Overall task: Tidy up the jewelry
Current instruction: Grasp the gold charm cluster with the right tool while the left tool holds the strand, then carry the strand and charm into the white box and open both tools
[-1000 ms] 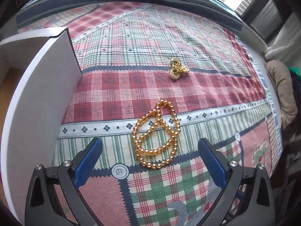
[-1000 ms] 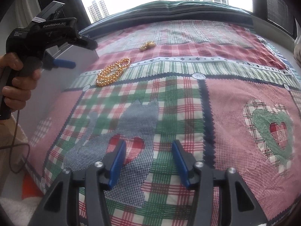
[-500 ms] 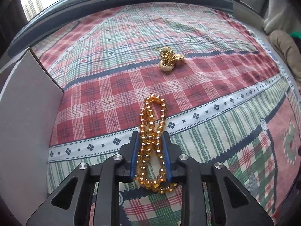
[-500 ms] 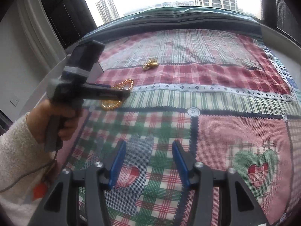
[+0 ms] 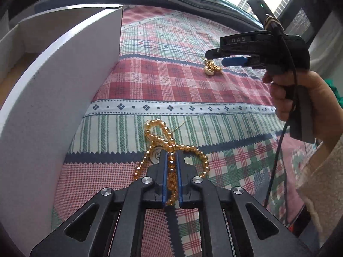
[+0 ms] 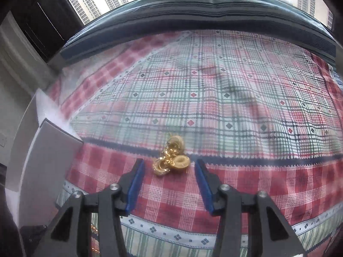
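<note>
My left gripper (image 5: 171, 156) is shut on an amber bead necklace (image 5: 169, 143), whose loops hang out past the fingertips above the patchwork bedspread. A small heap of gold jewelry (image 6: 171, 158) lies on a red check band further off; it also shows in the left wrist view (image 5: 211, 68). My right gripper (image 6: 170, 165) is open, its blue pads on either side of the heap and just short of it. In the left wrist view the right gripper (image 5: 216, 59) hovers over that heap.
A white cardboard box (image 5: 53, 98) stands at the left edge of the bed, its flap upright; its corner shows in the right wrist view (image 6: 53, 150). The patchwork bedspread (image 6: 235, 107) runs to a dark folded blanket (image 6: 203, 12) below the window.
My left gripper closed on the bead necklace, lifted it and swung left toward the white box. My right gripper moved across the bed to the gold heap and stays open.
</note>
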A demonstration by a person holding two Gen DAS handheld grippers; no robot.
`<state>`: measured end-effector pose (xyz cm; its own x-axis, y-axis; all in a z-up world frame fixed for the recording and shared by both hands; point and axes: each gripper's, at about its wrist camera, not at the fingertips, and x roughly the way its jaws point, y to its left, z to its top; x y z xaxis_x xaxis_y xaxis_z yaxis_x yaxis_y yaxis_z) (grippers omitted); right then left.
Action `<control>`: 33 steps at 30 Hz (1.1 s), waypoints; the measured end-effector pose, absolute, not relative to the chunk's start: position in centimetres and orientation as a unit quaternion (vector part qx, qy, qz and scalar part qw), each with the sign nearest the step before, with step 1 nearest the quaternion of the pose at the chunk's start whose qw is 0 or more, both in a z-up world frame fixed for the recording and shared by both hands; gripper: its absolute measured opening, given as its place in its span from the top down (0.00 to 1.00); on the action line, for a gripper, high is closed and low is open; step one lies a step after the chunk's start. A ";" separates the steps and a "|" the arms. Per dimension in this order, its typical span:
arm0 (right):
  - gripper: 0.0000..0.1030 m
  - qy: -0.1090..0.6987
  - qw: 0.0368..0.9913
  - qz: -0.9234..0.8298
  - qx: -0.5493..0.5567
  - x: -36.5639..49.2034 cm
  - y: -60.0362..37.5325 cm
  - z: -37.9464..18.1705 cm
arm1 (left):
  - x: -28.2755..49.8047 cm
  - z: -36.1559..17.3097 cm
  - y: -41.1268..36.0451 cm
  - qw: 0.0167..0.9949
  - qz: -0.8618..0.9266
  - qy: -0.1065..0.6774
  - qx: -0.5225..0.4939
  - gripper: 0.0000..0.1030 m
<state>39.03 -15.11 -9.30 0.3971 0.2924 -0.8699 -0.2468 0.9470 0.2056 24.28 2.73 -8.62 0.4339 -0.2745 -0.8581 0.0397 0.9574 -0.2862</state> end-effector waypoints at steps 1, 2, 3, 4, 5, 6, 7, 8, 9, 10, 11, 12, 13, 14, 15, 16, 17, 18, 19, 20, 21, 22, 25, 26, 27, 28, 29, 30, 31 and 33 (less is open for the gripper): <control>0.53 0.534 0.831 0.153 0.022 40.0 -14.5 -10.1 | 23.8 -8.5 2.9 0.838 -0.098 0.524 -0.120 0.95; 0.53 0.547 0.823 0.149 0.020 40.6 -13.8 -10.9 | 23.6 -8.3 3.1 0.837 -0.102 0.523 -0.126 0.95; 0.53 0.560 0.816 0.144 0.006 41.0 -13.1 -11.7 | 23.3 -8.1 3.2 0.837 -0.105 0.521 -0.130 0.95; 0.54 0.565 0.813 0.138 -0.019 41.2 -12.4 -12.1 | 23.2 -7.8 3.3 0.837 -0.108 0.519 -0.134 0.95; 0.59 0.560 0.816 0.134 -0.051 40.9 -11.7 -12.1 | 23.0 -7.5 3.4 0.837 -0.111 0.517 -0.140 0.95; 0.68 0.565 0.812 0.132 -0.069 40.6 -11.3 -12.1 | 22.9 -7.1 3.4 0.837 -0.116 0.515 -0.146 0.95; 0.89 0.565 0.811 0.131 -0.071 40.2 -11.3 -11.9 | 22.7 -6.5 3.3 0.837 -0.121 0.512 -0.152 0.95; 0.92 0.566 0.811 0.133 -0.065 39.8 -11.6 -11.6 | 22.5 -6.0 3.2 0.837 -0.126 0.508 -0.157 0.95; 0.93 0.566 0.811 0.137 -0.059 39.4 -12.0 -11.1 | 22.3 -5.4 3.1 0.838 -0.130 0.505 -0.161 0.95; 0.93 0.562 0.813 0.140 -0.054 38.9 -12.4 -10.6 | 21.9 -4.7 3.3 0.838 -0.136 0.501 -0.167 0.95; 0.93 0.557 0.817 0.144 -0.048 38.3 -12.8 -9.9 | 21.7 -4.0 3.2 0.838 -0.141 0.498 -0.172 0.95; 0.93 0.550 0.820 0.151 -0.039 37.7 -13.4 -9.3 | 21.2 -3.2 3.3 0.839 -0.146 0.494 -0.177 0.95; 0.93 0.545 0.823 0.157 -0.032 37.0 -13.9 -8.4 | 21.0 -2.4 3.2 0.840 -0.149 0.490 -0.179 0.95; 0.93 0.539 0.826 0.162 -0.029 36.4 -14.4 -7.5 | 20.6 -1.5 3.2 0.843 -0.150 0.485 -0.179 0.95; 0.93 0.530 0.831 0.169 -0.030 35.6 -14.7 -6.5 | 20.2 -0.5 3.3 0.845 -0.152 0.479 -0.180 0.95; 0.93 0.521 0.834 0.176 -0.031 34.7 -14.9 -5.5 | 19.8 0.5 3.3 0.848 -0.153 0.474 -0.181 0.95; 0.93 0.514 0.837 0.184 -0.032 34.1 -14.8 -4.4 | 19.4 1.6 3.4 0.850 -0.155 0.469 -0.184 0.95; 0.93 0.506 0.840 0.193 -0.031 33.3 -14.9 -3.4 | 18.9 2.6 3.6 0.851 -0.156 0.465 -0.188 0.95; 0.93 0.498 0.843 0.202 -0.032 32.6 -14.9 -2.4 | 18.3 3.6 4.0 0.852 -0.158 0.460 -0.193 0.95; 0.93 0.490 0.845 0.212 -0.034 32.2 -14.7 -1.4 | 17.6 4.7 4.5 0.854 -0.159 0.455 -0.198 0.95; 0.93 0.481 0.847 0.223 -0.035 31.3 -14.5 -0.3 | 16.9 5.7 5.1 0.856 -0.159 0.449 -0.201 0.95; 0.93 0.472 0.849 0.235 -0.036 30.4 -14.1 0.8 | 16.3 6.9 5.8 0.861 -0.155 0.441 -0.201 0.95; 0.93 0.443 0.853 0.274 -0.043 28.1 -12.2 3.8 | 13.8 10.1 8.7 0.875 -0.134 0.418 -0.204 0.95; 0.93 0.433 0.853 0.289 -0.044 27.4 -11.5 4.8 | 13.0 11.0 9.9 0.879 -0.126 0.410 -0.207 0.95; 0.93 0.423 0.853 0.303 -0.045 26.6 -10.7 5.7 | 12.0 11.9 11.1 0.883 -0.116 0.403 -0.212 0.95; 0.93 0.415 0.852 0.317 -0.045 25.7 -9.8 6.6 | 11.2 12.8 12.3 0.887 -0.106 0.395 -0.214 0.95; 0.93 0.407 0.850 0.332 -0.045 25.0 -8.8 7.4 | 10.1 13.6 13.5 0.892 -0.094 0.387 -0.214 0.95; 0.93 0.400 0.847 0.346 -0.044 24.4 -7.8 8.1 | 9.2 14.2 14.5 0.897 -0.080 0.380 -0.212 0.95; 0.93 0.394 0.844 0.361 -0.044 23.8 -6.7 8.7 | 8.5 14.8 15.6 0.901 -0.066 0.374 -0.209 0.95; 0.93 0.386 0.834 0.390 -0.045 22.9 -4.1 9.7 | 7.6 15.0 17.6 0.905 -0.041 0.368 -0.210 0.95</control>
<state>22.92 -4.11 9.66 0.3969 0.6166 -0.6799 -0.6867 0.6910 0.2259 7.60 17.55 15.02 0.7254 -0.2295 -0.6489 -0.0802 0.9081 -0.4109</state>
